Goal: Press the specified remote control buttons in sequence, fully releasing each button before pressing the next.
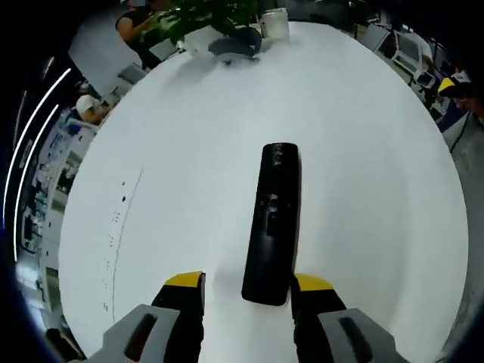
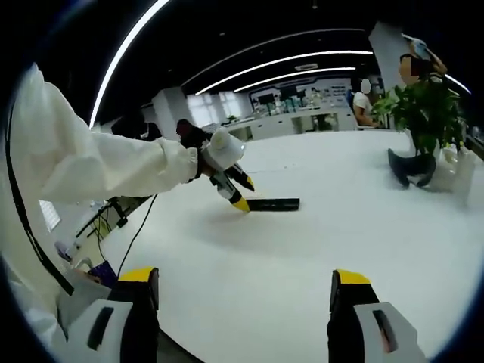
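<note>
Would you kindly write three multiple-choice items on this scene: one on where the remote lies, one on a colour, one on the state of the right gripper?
1. Where does the remote control lie?
A. Inside a drawer
B. On the white table, its near end between the left gripper jaws
C. On a chair

2. What colour are the gripper jaw tips?
A. Yellow
B. Red
C. Blue

3. How is the right gripper set?
A. Shut on the remote
B. Shut on a cup
C. Open, holding nothing

Key: 1 B, the left gripper view shows the black remote flat on the table between the jaws. 2 A, both views show yellow tips. 3 C, its jaws stand wide apart above bare table.
</note>
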`<state>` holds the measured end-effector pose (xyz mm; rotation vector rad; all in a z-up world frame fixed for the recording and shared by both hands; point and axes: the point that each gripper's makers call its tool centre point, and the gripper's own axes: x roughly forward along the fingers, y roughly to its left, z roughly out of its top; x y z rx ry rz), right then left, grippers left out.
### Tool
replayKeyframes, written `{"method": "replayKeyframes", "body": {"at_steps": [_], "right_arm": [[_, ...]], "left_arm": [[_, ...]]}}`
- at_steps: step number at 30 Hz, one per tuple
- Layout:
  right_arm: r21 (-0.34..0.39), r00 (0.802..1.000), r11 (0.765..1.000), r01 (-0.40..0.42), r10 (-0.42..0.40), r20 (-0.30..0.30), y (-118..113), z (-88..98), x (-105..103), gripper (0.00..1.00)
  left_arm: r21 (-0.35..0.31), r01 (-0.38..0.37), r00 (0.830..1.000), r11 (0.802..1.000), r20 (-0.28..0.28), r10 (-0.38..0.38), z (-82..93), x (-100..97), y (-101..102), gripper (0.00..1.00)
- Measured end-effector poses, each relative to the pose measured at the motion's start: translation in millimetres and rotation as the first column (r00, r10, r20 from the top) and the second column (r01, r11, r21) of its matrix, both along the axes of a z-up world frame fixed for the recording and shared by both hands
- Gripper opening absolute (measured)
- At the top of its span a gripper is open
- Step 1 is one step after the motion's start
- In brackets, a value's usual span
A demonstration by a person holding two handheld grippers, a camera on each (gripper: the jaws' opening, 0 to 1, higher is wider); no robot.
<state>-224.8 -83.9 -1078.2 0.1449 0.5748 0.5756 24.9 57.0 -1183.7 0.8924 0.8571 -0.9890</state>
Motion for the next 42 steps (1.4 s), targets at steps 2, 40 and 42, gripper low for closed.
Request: {"method": "replayKeyframes", "body": {"at_steps": [2,40,42], "right_arm": [[-0.006,1.0,1.0,0.005,-0.005,0.007,-2,1.6,0,0.95],[-0.003,0.999,0.999,0.045,-0.045,0.029,-19,7.7,7,0.99],[-0.015,0.999,0.999,0.04,-0.039,0.033,-19,8.1,7,0.99]], "left_arm": [[-0.016,-0.037,0.999,0.999,0.001,0.037,1.3,-3.2,4,0.55],[-0.591,-0.409,0.887,0.695,-0.078,0.455,82.0,-151.0,5,0.99],[-0.604,-0.42,0.878,0.678,-0.083,0.471,86.6,-157.9,6,0.99]]}}
